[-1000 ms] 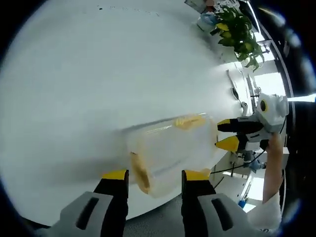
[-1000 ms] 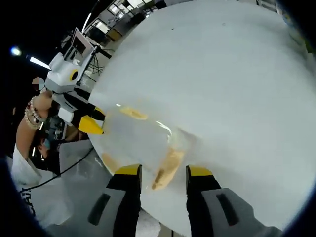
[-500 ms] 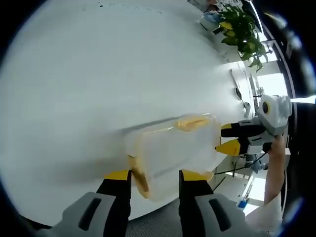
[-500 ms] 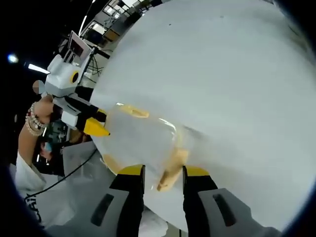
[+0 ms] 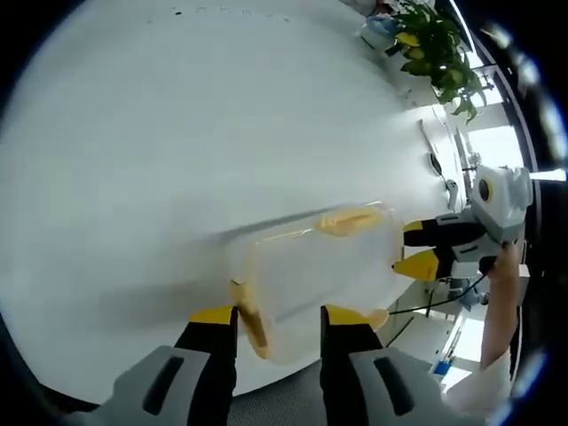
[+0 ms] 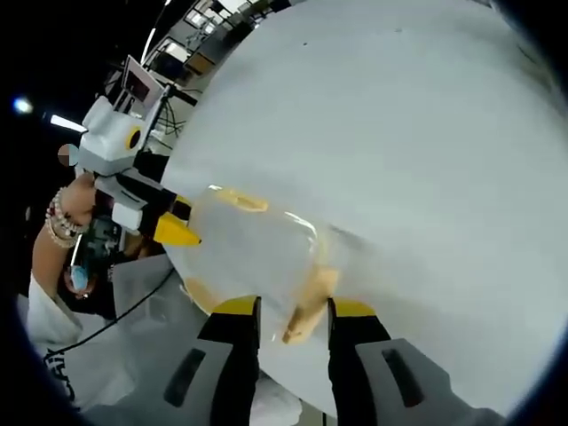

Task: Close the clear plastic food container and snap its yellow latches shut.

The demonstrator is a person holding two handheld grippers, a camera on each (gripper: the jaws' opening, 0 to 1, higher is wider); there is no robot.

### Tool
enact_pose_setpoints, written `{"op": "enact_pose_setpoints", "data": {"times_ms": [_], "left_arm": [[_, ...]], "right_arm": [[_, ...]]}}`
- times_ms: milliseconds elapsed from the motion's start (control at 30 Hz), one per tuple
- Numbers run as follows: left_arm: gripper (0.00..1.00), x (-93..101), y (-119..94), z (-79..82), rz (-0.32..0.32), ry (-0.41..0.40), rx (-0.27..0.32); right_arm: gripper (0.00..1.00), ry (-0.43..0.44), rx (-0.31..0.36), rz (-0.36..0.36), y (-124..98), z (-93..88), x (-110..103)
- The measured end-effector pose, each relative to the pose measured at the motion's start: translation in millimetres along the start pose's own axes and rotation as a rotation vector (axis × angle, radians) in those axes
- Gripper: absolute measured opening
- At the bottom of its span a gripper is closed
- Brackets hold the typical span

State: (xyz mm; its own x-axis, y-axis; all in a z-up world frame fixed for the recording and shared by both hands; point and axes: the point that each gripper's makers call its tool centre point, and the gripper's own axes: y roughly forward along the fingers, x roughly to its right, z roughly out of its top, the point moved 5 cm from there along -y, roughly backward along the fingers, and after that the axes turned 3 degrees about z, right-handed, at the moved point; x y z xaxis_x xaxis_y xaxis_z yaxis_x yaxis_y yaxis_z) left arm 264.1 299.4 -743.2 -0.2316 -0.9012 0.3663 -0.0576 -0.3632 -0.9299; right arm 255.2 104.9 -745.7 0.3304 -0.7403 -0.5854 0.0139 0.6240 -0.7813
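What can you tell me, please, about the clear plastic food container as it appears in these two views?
The container is a rectangular box of cloudy, see-through plastic with its lid on, lying near the edge of the white table. Yellow latches show at its ends and sides. The left gripper straddles one end and the right gripper brackets the opposite latch; whether either jaw presses the plastic is unclear.

the clear container lies lid-on between both grippers' jaws. yellow latches sit at its ends
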Motion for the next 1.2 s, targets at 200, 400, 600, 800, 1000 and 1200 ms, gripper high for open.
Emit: {"op": "enact_pose_setpoints", "data": {"times_ms": [200, 400, 600, 800, 1000, 1200], "left_arm": [[0.3, 0.7, 0.1, -0.1, 0.006, 0.006, -0.005], [0.29, 0.5, 0.4, 0.9, 0.002, 0.021, -0.006], [0.28, 0.7, 0.6, 0.9, -0.003, 0.025, -0.008], [0.27, -0.2, 0.5, 0.1, -0.015, 0.027, -0.003], [0.26, -0.7, 0.4, -0.5, -0.016, 0.029, -0.001], [0.25, 0.0, 5.5, -1.9, -0.047, 0.011, -0.005]], "right_arm": [[0.25, -0.001, 0.006, -0.003, 0.0, 0.0, -0.5], [0.25, 0.004, 0.004, -0.002, 0.1, 0.6, -0.3], [0.25, 0.007, 0.0, -0.001, 0.1, 0.6, -0.3], [0.25, 0.006, 0.0, 0.0, 0.3, 0.2, -0.9], [0.25, 0.006, 0.001, 0.003, 0.6, 0.1, -1.1], [0.25, 0.008, 0.008, 0.01, 0.1, -0.7, 0.0]]}}
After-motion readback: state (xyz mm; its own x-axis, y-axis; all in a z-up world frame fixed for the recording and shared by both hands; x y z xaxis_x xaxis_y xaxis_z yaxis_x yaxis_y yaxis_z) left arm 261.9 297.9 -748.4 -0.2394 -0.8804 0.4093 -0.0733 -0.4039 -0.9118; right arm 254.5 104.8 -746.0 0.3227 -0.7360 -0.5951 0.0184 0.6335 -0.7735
